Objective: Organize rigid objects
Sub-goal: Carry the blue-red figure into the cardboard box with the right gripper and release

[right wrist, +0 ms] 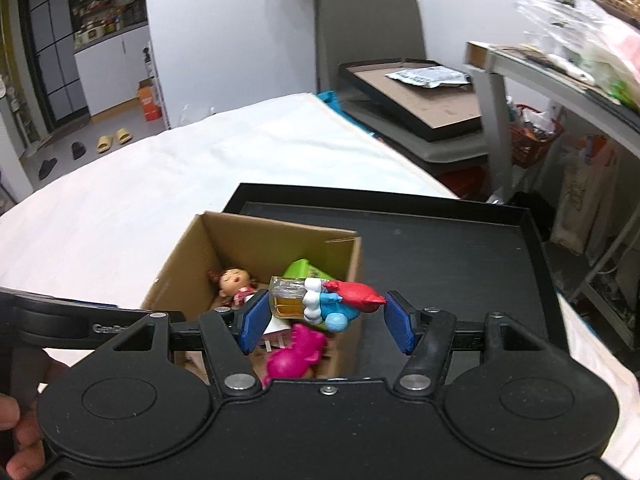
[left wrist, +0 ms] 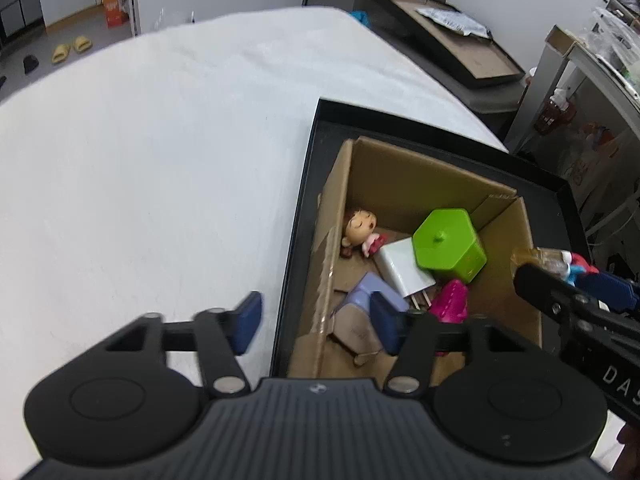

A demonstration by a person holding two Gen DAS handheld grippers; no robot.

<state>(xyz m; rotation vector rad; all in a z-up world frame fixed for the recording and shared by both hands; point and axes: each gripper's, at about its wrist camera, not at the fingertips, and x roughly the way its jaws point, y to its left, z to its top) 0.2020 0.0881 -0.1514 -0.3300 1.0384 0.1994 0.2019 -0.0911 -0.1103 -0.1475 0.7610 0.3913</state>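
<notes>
Nearest in the right wrist view, the right claw (right wrist: 326, 322) holds a small figure bottle (right wrist: 320, 300) lengthwise: a clear bottle of amber liquid topped by a blue-and-white figure in a red hat. The bottle end is against the left pad, and the red hat tip reaches toward the right pad, though whether it truly presses there I cannot tell. It hangs over the near right corner of the cardboard box (right wrist: 256, 240).

In the left wrist view the left claw (left wrist: 316, 322) stands partly open with nothing in it, astride the near left wall of the box, one finger outside over the white counter (left wrist: 160, 160) and one inside.

Inside the box, near to far: a lilac piece (left wrist: 370, 286), a magenta toy (left wrist: 452, 300), a white charger (left wrist: 402, 268) with its prongs pointing near, a green hexagonal box (left wrist: 450, 244) and a doll (left wrist: 360, 230) at the far left corner. The box sits on a black tray (right wrist: 440, 248), with bare tray to its right.

Risks, as I judge them: an end-to-end hold on a tapered hat is weak, so the bottle could swivel or slip out early. Released from this height, it could strike the green box or the charger, or hit the box wall and tumble onto the tray. The left finger inside could drag the box sideways.
</notes>
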